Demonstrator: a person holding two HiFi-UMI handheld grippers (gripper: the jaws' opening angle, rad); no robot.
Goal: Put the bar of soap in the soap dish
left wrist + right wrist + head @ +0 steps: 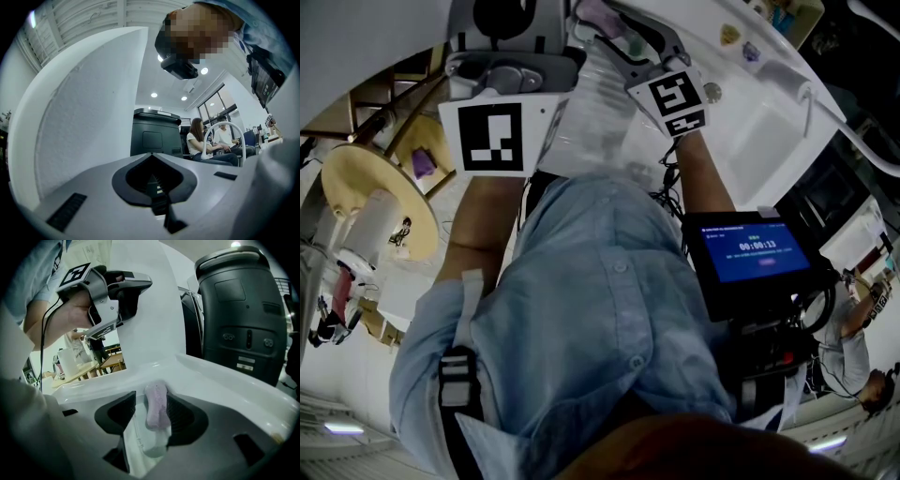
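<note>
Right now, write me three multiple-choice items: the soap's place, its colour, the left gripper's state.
1. The bar of soap is: A between the fingers of the right gripper; B on the round table; C on the floor.
2. Its colour: A green; B pale pink; C black.
3. The fingers of the left gripper are: A together, empty; B wide apart; C on a cup.
Key: A, the right gripper view shows it there; B, it looks pale pink; A, the left gripper view shows them meeting.

- bar of soap [156, 404]: pale lilac
- left marker cube [492, 139], right marker cube [680, 97]: black squares on white
- shirt [581, 309]: light blue
- screen [755, 248], right: blue
- round table [356, 178], far left: pale yellow
</note>
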